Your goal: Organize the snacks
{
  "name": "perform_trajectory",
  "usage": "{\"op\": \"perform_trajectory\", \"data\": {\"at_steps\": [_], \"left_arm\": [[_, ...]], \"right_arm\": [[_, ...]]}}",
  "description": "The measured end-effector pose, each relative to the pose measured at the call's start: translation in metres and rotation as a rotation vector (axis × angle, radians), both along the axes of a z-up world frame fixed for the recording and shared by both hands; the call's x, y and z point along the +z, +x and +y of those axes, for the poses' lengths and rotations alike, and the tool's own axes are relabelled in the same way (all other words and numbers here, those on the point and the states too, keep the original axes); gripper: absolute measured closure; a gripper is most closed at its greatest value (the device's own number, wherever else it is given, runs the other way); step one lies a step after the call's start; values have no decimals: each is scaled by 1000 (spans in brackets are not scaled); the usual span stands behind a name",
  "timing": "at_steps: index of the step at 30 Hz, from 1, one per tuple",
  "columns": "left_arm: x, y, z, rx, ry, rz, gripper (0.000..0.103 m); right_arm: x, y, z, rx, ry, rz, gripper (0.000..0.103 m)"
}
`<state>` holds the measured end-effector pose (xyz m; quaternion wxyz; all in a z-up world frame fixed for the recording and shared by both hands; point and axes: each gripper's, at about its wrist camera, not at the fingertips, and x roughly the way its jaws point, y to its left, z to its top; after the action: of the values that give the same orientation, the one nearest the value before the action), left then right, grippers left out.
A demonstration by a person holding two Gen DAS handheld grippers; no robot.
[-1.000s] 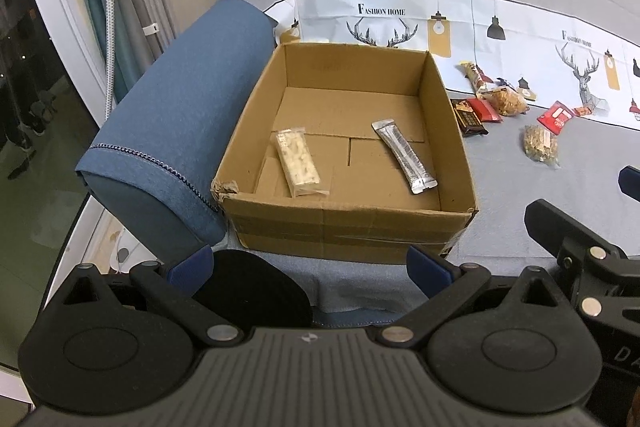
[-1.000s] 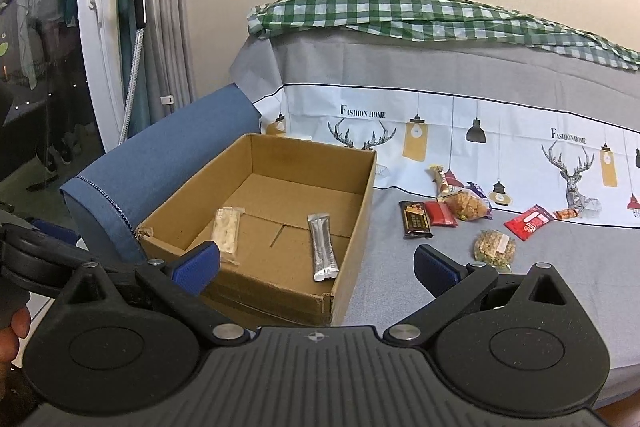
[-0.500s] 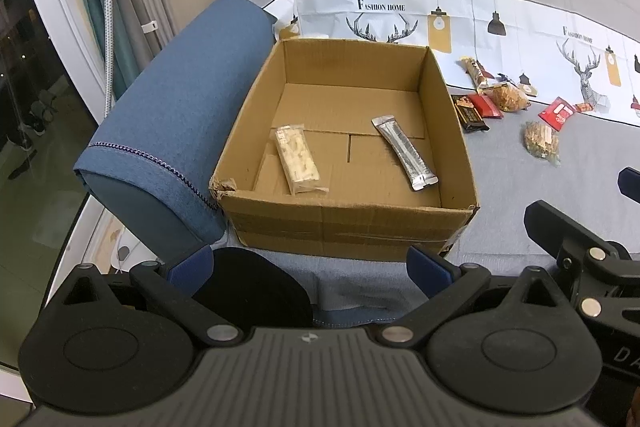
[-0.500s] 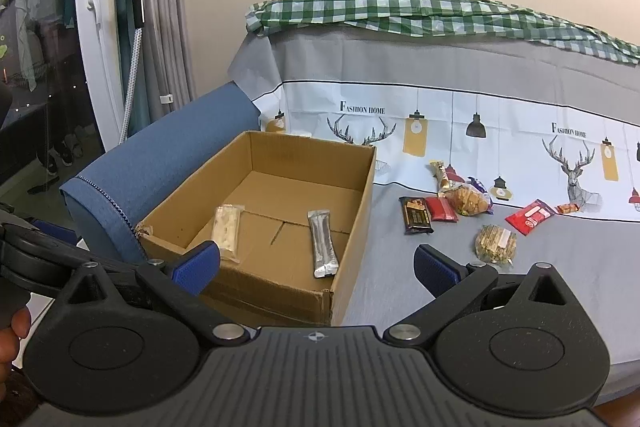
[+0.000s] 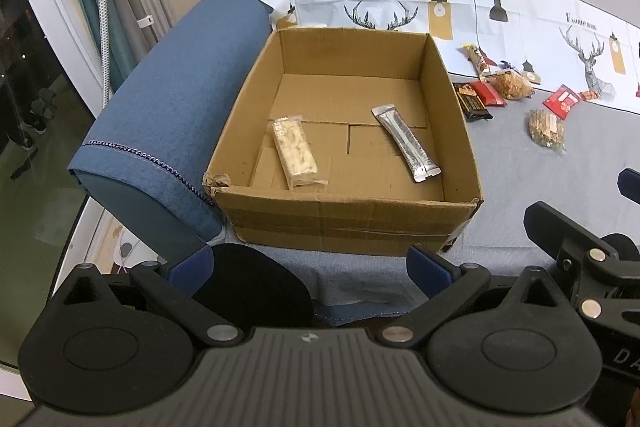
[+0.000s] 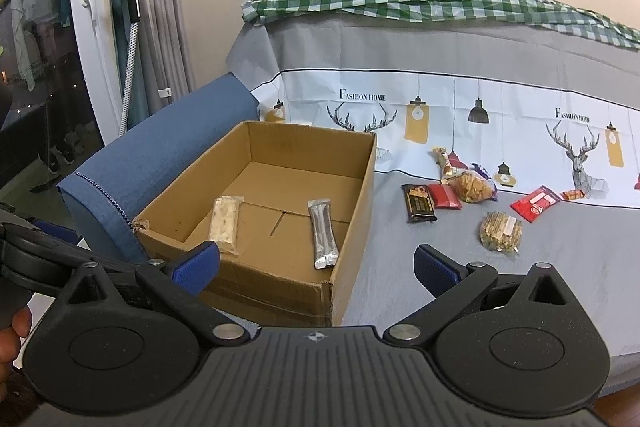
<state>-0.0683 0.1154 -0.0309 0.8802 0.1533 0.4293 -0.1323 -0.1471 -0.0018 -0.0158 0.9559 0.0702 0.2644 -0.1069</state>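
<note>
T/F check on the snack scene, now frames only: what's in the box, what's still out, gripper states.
1. The cardboard box holds two snacks. True: a pale nut bar and a silver stick pack.
2. The two snacks in the box are stacked. False: they lie apart on the box floor.
3. All snacks are packed. False: several lie on the grey cover right of the box, among them a dark chocolate bar.
4. The right gripper holds a snack. False: its jaws are open and empty.
5. The left gripper is open. True.
</note>
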Motion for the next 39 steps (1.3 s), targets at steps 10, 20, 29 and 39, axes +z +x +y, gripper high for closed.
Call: {"op": "perform_trajectory", "data": {"at_steps": [10, 20, 29, 39], "left_arm": [[-7, 7, -23, -37, 55, 12, 0], [1, 30, -104, -150, 85, 26, 0], [-21, 96, -269, -291, 89, 115, 0], [-143, 213, -406, -247, 219, 246, 0]], "right_arm": [[-12, 5, -19, -18, 47, 15, 1], [-36, -3, -90, -203, 94, 21, 1], [-82, 9, -202, -433, 149, 42, 1], [-184, 127, -311, -414, 132, 162, 1]]}}
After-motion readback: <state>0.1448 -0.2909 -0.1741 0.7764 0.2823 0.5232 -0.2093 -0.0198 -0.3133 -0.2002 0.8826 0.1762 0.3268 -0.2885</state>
